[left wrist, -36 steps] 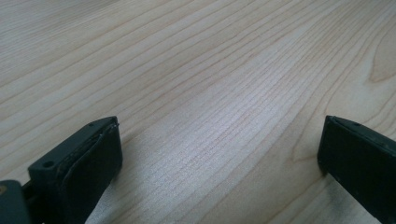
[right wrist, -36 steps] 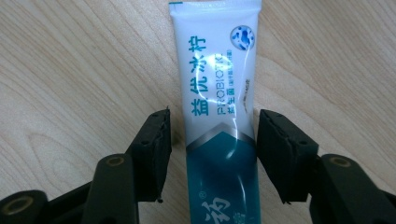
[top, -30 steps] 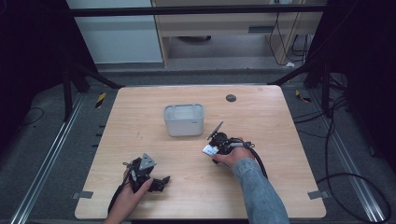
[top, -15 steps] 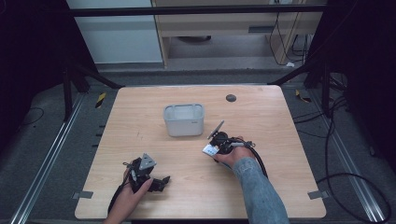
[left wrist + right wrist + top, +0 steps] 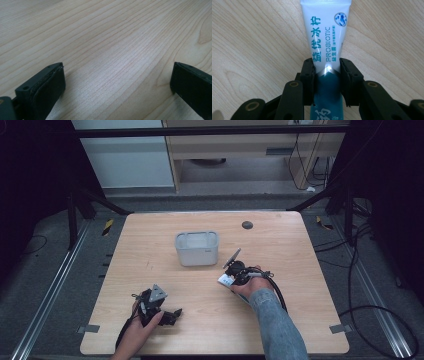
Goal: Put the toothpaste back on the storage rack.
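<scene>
Clamping a toothpaste tube (image 5: pixel 325 42), the right hand-held gripper (image 5: pixel 327 75); the left (image 5: pixel 117 82) gapes wide.

Both grippers are black: the left gripper (image 5: pixel 172 312) carries a grey three-cornered plate; the right gripper (image 5: pixel 327 72) shows brass-ringed screw holes. Blue denim sleeve (image 5: pixel 275 325), right arm.

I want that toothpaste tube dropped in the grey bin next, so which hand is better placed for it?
Right. The right gripper is already shut on the toothpaste tube and sits close beside the grey bin. The left gripper is open over bare table, farther from the bin.
</scene>
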`<state>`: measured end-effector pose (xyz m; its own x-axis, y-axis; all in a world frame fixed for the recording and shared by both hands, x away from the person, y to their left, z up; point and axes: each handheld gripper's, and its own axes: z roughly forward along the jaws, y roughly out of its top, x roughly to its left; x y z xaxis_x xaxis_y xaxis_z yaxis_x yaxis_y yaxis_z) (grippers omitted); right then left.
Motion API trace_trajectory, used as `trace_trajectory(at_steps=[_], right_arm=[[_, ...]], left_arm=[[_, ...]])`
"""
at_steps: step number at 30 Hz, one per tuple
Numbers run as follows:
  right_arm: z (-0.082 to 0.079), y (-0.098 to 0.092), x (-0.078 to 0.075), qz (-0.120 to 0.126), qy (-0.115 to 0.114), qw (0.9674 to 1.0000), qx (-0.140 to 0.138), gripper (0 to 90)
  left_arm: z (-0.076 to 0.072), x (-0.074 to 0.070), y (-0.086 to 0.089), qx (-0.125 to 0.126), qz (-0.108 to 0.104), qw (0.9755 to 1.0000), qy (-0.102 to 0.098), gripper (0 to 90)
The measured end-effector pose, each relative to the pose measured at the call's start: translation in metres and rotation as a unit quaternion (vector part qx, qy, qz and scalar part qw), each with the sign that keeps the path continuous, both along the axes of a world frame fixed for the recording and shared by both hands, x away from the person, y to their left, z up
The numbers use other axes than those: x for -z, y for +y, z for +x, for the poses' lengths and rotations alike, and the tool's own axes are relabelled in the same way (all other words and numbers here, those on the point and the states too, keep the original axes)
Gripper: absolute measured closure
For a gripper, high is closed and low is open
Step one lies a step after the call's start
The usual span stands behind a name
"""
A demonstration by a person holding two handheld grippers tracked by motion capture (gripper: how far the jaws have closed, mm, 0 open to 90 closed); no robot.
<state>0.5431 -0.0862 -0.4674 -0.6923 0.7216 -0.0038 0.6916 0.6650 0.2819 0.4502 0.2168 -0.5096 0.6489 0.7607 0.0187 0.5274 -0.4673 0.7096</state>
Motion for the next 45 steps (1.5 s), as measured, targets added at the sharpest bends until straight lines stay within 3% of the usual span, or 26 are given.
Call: trace_trajectory(at_steps=[8,11,12,19,23,30,38,42,45], right_arm=[[-0.004,0.001,-0.002,-0.001,-0.012,0.9999,0.01,74.9],[-0.005,-0.002,-0.005,0.01,-0.023,0.9996,0.014,79.1],[-0.007,-0.002,-0.006,0.012,-0.021,0.9994,0.026,79.3],[-0.011,-0.006,-0.007,0.022,-0.027,0.9989,0.032,80.0],[-0.014,-0.012,-0.011,0.019,-0.034,0.9985,0.037,80.0],[-0.02,-0.026,-0.022,0.037,-0.051,0.9969,0.047,80.2],[-0.028,-0.05,-0.043,0.062,-0.077,0.9924,0.074,80.3],[-0.034,-0.064,-0.056,0.09,-0.098,0.9873,0.086,80.3],[-0.04,-0.073,-0.065,0.119,-0.12,0.981,0.096,80.3]], left_arm=[[0.0,0.0,0.0,0.0,0.0,1.0,0.0,0.0],[0.0,0.0,0.0,0.0,0.0,1.0,0.0,0.0],[0.0,0.0,0.0,0.0,0.0,1.0,0.0,0.0],[0.0,0.0,0.0,0.0,0.0,1.0,0.0,0.0],[0.0,0.0,0.0,0.0,0.0,1.0,0.0,0.0],[0.0,0.0,0.0,0.0,0.0,1.0,0.0,0.0],[0.0,0.0,0.0,0.0,0.0,1.0,0.0,0.0],[0.0,0.0,0.0,0.0,0.0,1.0,0.0,0.0],[0.0,0.0,0.0,0.0,0.0,1.0,0.0,0.0]])
